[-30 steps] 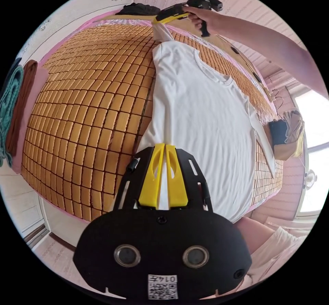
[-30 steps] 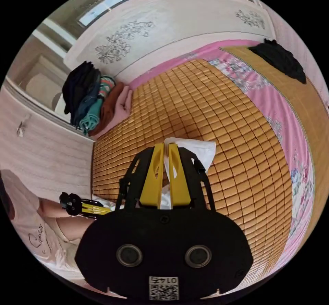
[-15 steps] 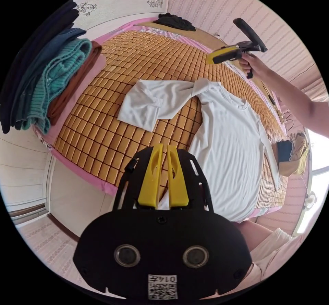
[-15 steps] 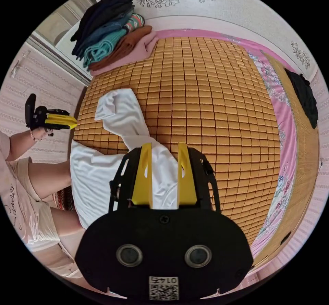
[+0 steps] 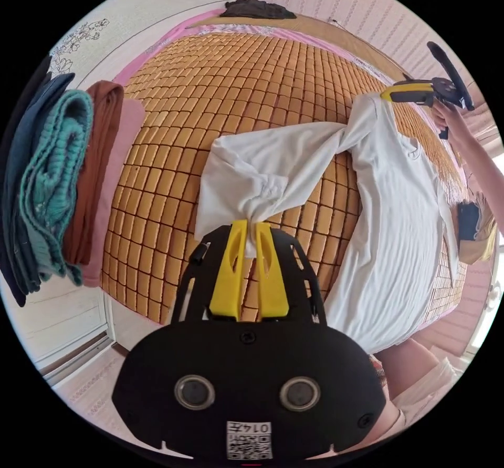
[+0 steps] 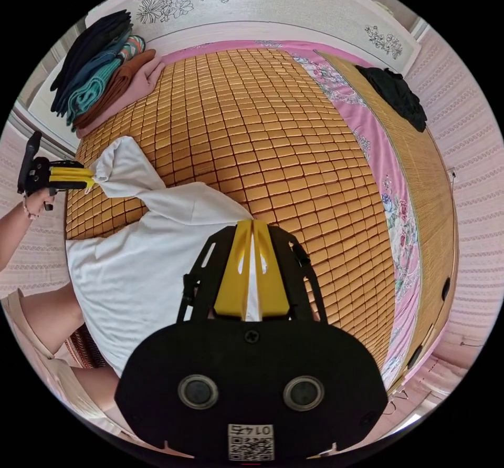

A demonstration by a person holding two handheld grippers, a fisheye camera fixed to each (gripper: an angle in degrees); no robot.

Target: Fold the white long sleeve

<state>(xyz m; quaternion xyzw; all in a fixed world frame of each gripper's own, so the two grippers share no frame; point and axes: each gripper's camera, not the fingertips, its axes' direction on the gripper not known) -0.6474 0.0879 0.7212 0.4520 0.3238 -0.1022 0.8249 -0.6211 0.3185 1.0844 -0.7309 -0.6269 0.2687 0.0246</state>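
Your left gripper pinches the sleeve of the white long sleeve on the mat (right gripper clamps the shoulder), so the sleeve's long axis runs between both grippers.

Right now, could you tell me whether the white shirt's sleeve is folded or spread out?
Spread, not folded: the sleeve stretches from the left gripper to the right gripper.

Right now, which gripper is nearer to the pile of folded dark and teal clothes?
Left. The left gripper pinches the white shirt's sleeve on the pile's side; the right gripper grips the shoulder, farther away.
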